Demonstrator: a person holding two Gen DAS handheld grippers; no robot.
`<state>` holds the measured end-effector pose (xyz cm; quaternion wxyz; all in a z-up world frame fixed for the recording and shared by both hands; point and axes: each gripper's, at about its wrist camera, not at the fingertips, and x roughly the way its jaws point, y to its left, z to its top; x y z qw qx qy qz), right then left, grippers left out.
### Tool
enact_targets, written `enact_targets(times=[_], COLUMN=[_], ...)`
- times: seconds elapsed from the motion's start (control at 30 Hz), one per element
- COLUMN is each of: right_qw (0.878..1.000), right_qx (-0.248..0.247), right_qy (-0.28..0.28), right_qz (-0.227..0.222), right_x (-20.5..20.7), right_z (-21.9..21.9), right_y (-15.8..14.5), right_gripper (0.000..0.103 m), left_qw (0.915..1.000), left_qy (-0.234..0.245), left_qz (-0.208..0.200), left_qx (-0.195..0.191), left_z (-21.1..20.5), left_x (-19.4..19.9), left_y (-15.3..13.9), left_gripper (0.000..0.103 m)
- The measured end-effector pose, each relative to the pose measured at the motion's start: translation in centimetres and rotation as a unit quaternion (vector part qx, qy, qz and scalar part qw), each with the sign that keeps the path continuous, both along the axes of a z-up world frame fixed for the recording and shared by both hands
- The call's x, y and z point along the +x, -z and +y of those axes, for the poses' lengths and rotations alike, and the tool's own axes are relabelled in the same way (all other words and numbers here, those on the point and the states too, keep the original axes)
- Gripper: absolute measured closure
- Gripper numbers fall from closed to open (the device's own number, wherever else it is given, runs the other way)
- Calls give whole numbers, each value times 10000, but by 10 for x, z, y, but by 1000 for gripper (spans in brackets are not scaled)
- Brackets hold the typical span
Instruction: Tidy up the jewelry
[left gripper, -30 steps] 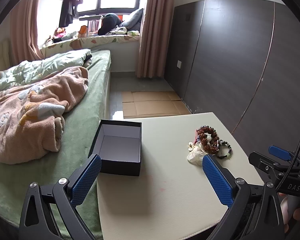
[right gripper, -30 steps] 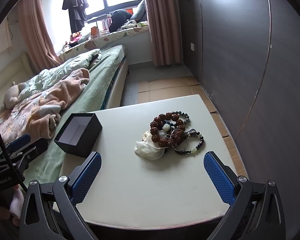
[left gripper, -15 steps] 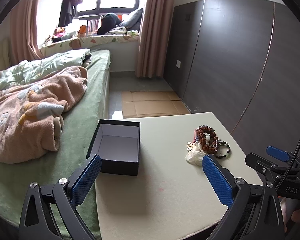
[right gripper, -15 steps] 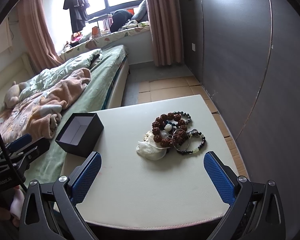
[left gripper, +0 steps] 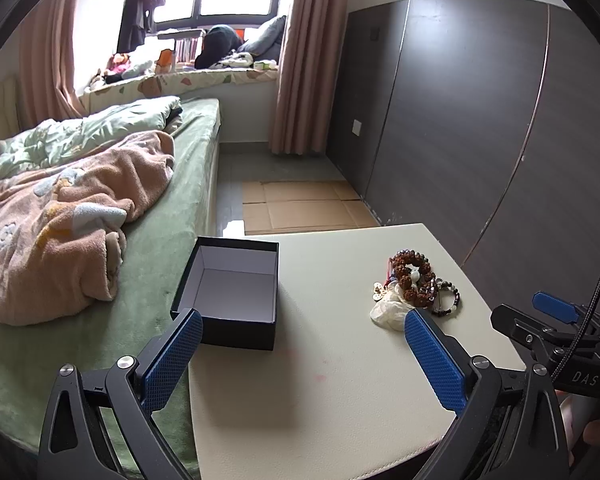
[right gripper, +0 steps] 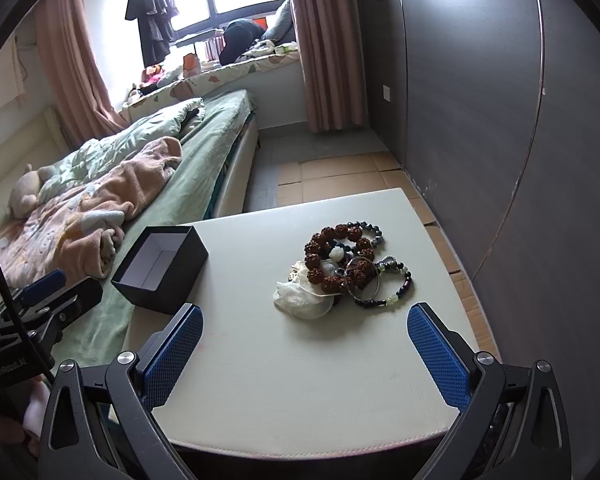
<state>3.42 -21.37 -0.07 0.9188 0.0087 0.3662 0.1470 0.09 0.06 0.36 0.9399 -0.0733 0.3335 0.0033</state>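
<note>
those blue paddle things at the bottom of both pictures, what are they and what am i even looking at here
They are the two fingers of a hand-held gripper: a person holds one in each hand, and a small wide-angle camera on each looks forward between its fingers. One picture comes from the left hand-held gripper, the other from the right hand-held gripper. Each camera also catches the other tool at the edge of its picture.

Both are open and hold nothing.

In front of them is a pale table beside a bed. On the table sits an open black box, empty as far as can be seen, and a small pile of jewelry: beaded bracelets lying on and beside a whitish pouch. Nothing has been moved into the box yet.
</note>
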Motion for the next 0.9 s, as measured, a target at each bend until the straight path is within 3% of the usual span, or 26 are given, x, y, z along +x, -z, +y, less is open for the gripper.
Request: enact_targets(times=[0.2, 0.57, 0.9], right_qw=[10000, 9973, 9798], right_qx=[17, 535, 1507], right_qy=[0, 377, 794], right_qz=[15, 326, 1045], right_x=[1, 25, 68], right_z=[-1, -22, -53], right_y=[0, 6, 29], right_gripper=[0, 1, 31], left_qw=[9999, 9996, 9972], left_qy=[-12, 29, 264], left_qz=[52, -48, 176], left_qx=[-144, -261, -673], left_z=[2, -6, -15], left_x=[5, 23, 57], left_y=[3, 3, 19], left_gripper=[2, 3, 23])
